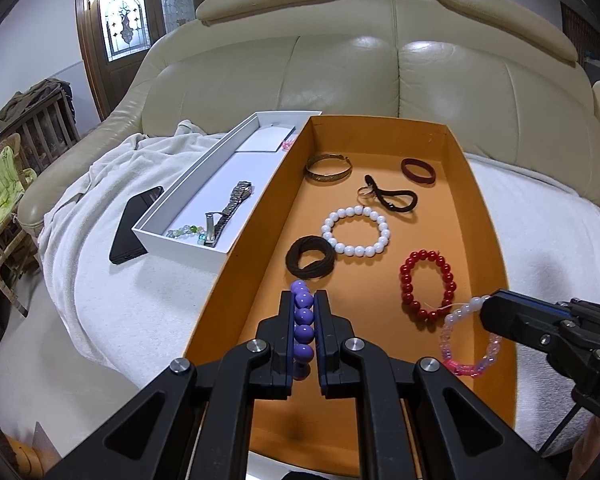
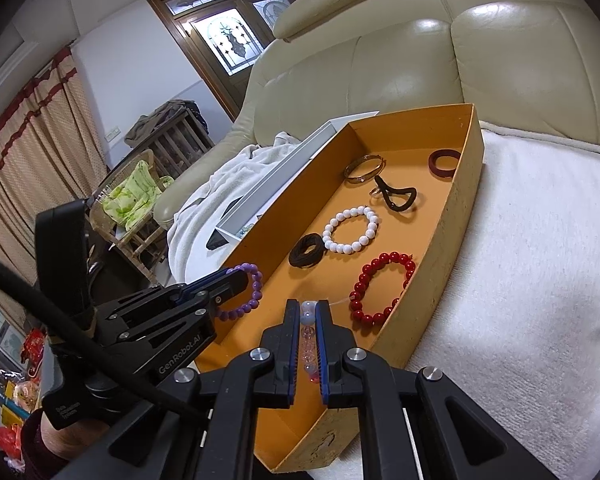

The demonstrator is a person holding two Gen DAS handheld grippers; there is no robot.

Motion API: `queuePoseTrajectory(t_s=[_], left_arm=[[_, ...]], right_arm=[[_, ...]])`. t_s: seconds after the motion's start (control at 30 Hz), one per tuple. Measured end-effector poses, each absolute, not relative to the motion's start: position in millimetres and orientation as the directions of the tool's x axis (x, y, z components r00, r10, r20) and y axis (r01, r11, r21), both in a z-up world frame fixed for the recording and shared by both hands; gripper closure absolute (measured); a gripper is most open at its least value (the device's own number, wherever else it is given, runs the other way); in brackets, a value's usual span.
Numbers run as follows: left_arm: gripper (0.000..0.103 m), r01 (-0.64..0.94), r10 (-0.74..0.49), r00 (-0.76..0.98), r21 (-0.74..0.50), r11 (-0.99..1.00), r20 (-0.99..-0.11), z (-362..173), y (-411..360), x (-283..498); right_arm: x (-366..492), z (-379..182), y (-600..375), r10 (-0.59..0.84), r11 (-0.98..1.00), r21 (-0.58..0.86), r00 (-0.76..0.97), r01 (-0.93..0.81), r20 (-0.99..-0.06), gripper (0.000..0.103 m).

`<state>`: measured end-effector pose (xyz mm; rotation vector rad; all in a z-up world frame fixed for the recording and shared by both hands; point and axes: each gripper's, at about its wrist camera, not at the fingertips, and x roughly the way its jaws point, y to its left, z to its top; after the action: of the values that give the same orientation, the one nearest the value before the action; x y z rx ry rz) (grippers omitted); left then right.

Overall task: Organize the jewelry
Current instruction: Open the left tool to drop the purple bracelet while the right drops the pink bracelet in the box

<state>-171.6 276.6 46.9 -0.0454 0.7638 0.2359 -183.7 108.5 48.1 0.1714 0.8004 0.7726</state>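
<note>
Watch (image 1: 230, 206) in white box (image 1: 188, 216) shows only from left wrist.

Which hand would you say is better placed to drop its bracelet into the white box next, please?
Probably the left. Its gripper holds the purple bracelet at the orange tray's left wall, right beside the white box. The right gripper, shut on the pink bracelet, sits at the far side.

Left tongs (image 1: 305, 300) clamp purple bead bracelet (image 1: 302, 320) over orange box (image 1: 260, 280).
</note>
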Motion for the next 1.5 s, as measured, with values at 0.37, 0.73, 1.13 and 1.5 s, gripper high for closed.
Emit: queuePoseTrajectory(t_s=[0.37, 0.73, 1.13, 1.5], left_arm=[[0.094, -0.231, 0.209, 0.692, 0.063, 0.971, -0.691, 45.7, 274.8, -171.4], [0.094, -0.238, 0.221, 0.684, 0.074, 0.968, -0.695, 44.3, 274.7, -170.5], [0.094, -0.241, 0.240, 0.670, 0.100, 0.965, -0.703, 41.5, 275.4, -168.8], [0.087, -0.240, 0.243, 0.664, 0.107, 0.965, -0.707, 41.1, 275.6, -167.1]], right_arm=[[-182.9, 47.4, 107.9, 0.683, 0.717, 0.420, 0.438, -0.557, -0.585, 0.094], [-181.0, 45.0, 107.3, 0.677, 0.722, 0.419, 0.435, -0.551, -0.594, 0.094], [-179.7, 42.6, 107.7, 0.674, 0.723, 0.421, 0.428, -0.548, -0.602, 0.094], [-180.3, 42.2, 109.2, 0.674, 0.722, 0.422, 0.421, -0.548, -0.607, 0.091]])
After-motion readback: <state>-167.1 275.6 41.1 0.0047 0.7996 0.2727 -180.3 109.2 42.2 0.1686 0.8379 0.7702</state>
